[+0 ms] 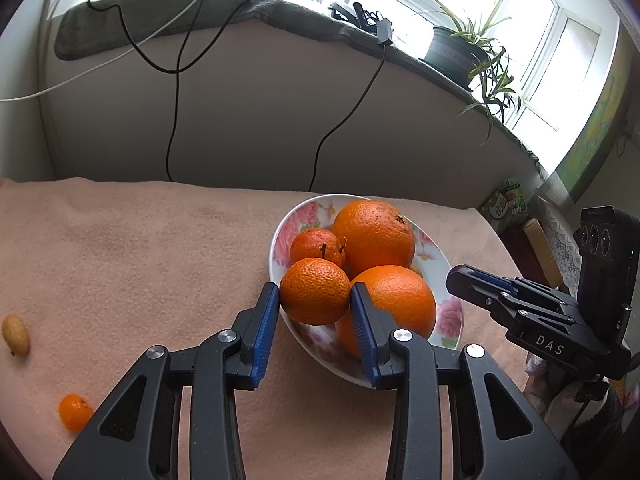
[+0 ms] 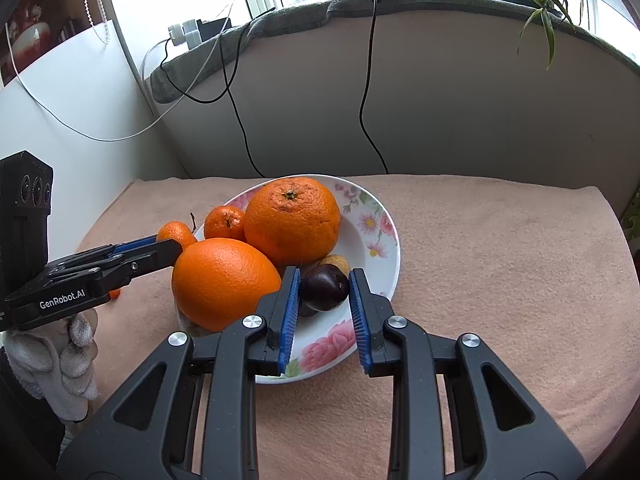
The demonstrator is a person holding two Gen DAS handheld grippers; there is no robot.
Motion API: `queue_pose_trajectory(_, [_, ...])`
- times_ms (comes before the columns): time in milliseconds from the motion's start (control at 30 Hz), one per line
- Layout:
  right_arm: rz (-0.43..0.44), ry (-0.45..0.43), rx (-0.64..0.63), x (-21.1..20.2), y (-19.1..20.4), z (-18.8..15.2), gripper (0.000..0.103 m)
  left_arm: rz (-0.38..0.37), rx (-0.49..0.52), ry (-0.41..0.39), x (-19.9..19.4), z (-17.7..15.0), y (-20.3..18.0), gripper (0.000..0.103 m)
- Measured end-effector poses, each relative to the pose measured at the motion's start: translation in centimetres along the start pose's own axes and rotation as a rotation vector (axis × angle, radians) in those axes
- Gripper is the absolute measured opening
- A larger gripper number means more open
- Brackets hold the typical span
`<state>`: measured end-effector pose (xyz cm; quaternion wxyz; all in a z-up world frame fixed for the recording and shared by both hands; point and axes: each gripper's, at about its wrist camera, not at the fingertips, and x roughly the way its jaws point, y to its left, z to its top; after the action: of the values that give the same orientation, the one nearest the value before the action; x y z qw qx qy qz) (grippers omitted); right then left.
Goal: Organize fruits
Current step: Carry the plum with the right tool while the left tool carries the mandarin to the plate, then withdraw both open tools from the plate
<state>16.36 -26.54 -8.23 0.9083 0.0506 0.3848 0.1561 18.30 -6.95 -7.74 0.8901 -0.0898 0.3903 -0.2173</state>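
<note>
Left gripper [image 1: 314, 294] clamps a tangerine [image 1: 314, 290]; right gripper [image 2: 324, 280] pinches a plum [image 2: 324, 287].

Blanketed table [image 1: 140, 248]: plate [image 1: 280, 236], kumquats [image 1: 74, 412].

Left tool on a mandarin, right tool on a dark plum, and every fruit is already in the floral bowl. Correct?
Not quite. Two fruits are outside the floral bowl: a small orange one and a yellowish one lie on the cloth, per the left wrist view. The rest holds: left tool on a mandarin, right tool on a dark plum.
</note>
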Motion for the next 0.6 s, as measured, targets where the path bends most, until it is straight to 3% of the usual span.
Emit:
queue_pose_trajectory(67, [-0.002, -0.003, -0.005, -0.1, 0.2, 0.0, 0.027, 0.004, 0.005, -0.003, 0.0, 0.0, -0.1, 0.036])
queue_pose_trajectory(133, [-0.002, -0.005, -0.008, -0.2, 0.2, 0.1, 0.035, -0.001, 0.007, -0.011, -0.1, 0.1, -0.2, 0.044])
queue_pose_trajectory(200, [-0.009, -0.019, -0.010, -0.4, 0.3, 0.2, 0.062, -0.010, 0.008, -0.022, -0.4, 0.2, -0.2, 0.057])
queue_pose_trajectory(233, [-0.012, -0.029, -0.011, -0.6, 0.4, 0.2, 0.065, -0.011, 0.010, -0.028, -0.6, 0.2, -0.3, 0.061])
queue_pose_trajectory(500, [-0.009, -0.032, -0.018, -0.8, 0.8, 0.4, 0.072, 0.026, 0.049, -0.060, -1.7, 0.4, -1.1, 0.078])
queue_pose_trajectory(600, [-0.012, -0.027, -0.023, -0.7, 1.1, 0.3, 0.072, 0.039, 0.061, -0.074, -2.2, 0.3, -1.3, 0.079])
